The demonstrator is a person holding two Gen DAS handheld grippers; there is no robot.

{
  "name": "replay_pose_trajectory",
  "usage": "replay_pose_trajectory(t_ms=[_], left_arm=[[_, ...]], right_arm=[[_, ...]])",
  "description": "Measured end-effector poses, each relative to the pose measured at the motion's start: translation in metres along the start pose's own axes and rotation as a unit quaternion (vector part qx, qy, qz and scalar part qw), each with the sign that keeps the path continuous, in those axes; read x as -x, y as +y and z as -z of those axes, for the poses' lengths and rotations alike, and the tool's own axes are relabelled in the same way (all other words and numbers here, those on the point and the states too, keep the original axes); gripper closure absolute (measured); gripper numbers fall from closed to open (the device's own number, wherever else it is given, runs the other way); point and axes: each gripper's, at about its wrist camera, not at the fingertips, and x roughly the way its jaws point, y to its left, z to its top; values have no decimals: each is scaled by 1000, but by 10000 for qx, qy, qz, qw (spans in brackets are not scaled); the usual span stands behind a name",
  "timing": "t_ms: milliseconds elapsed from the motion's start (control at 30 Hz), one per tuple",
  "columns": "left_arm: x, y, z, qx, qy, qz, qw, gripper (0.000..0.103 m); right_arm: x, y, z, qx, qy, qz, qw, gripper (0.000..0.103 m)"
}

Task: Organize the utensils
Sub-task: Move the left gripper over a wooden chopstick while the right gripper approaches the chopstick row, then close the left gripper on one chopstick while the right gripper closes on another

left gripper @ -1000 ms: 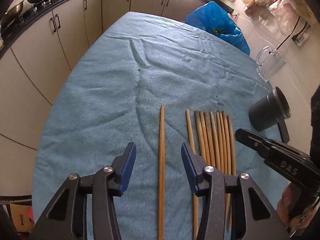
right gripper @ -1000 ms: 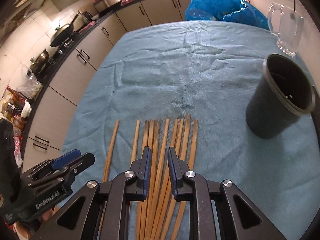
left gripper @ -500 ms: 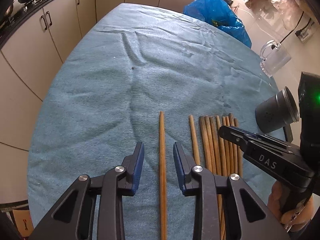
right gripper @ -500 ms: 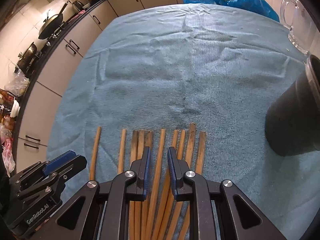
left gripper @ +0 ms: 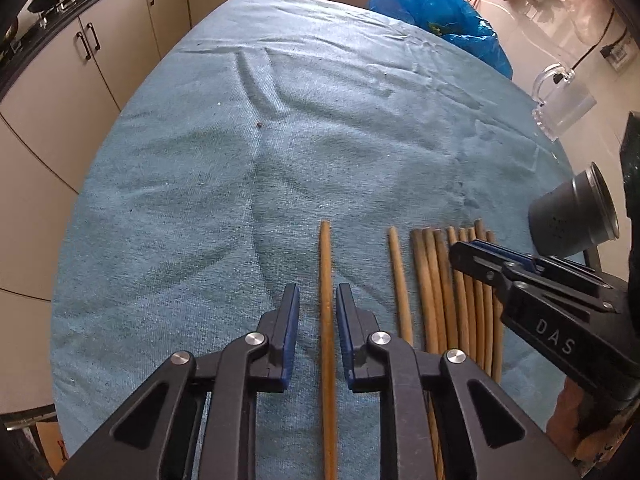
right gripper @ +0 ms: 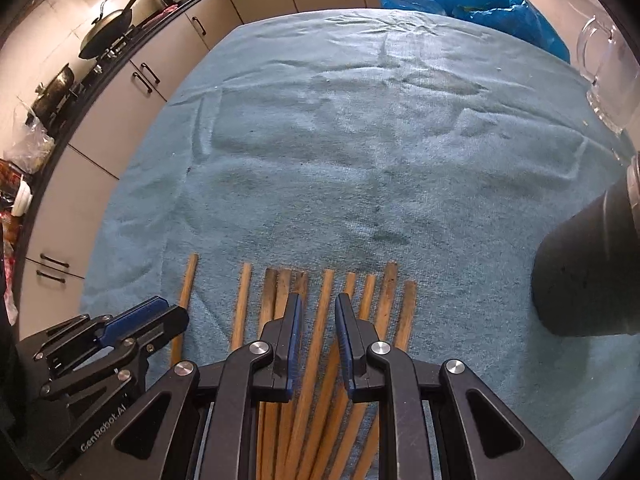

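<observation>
While a blue towel (left gripper: 320,140) covers the whole bench (right gripper: 132,184), a blue plastic bag (left gripper: 440,12) sits at its far edge and kitchen cabinets (left gripper: 120,52) run beyond the left edge. Toward the right edge stands a dark cylindrical holder (left gripper: 572,220), upright on the towel, and a clear glass mug (left gripper: 560,100) stands farther back along that same edge. Wooden chopsticks lie side by side at the near edge, pointing away. Most form a tight bundle (left gripper: 452,288); one single chopstick (left gripper: 326,300) lies apart at the left end of the row, with another loose chopstick (left gripper: 398,280) between it and the bundle. The left tool (left gripper: 317,308) is lowered over the single chopstick, its blue pads (left gripper: 294,320) a little apart on either side of the stick with gaps visible, so not clamped. The right tool (right gripper: 316,320) sits over the bundle, its fingers narrowly parted around one chopstick (right gripper: 322,312) in the middle, likewise not pressing it.
</observation>
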Motion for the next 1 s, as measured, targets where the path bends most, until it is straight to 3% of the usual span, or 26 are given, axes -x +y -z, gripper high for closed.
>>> replay_pose_trajectory(t_ms=[267,500,767,1000], left_arm=[[-5,-5,-6,-76,-25,-160,9998,85],[-6,-6,-6,-102,-72,-192,9997,85],[-5,-4,-4,-75,-107,-177,9998,85],[-4,-4,-6,-93,-107,-159,9998,86]], right_arm=[[-4,-7,1,17,107,69,9999,86],[-3,-2,-3,150,45,554,9983,87],[17,-21,-3,-207,-147,212,9995,87],[8,-19,-1,-342,10,-81,9994,87]])
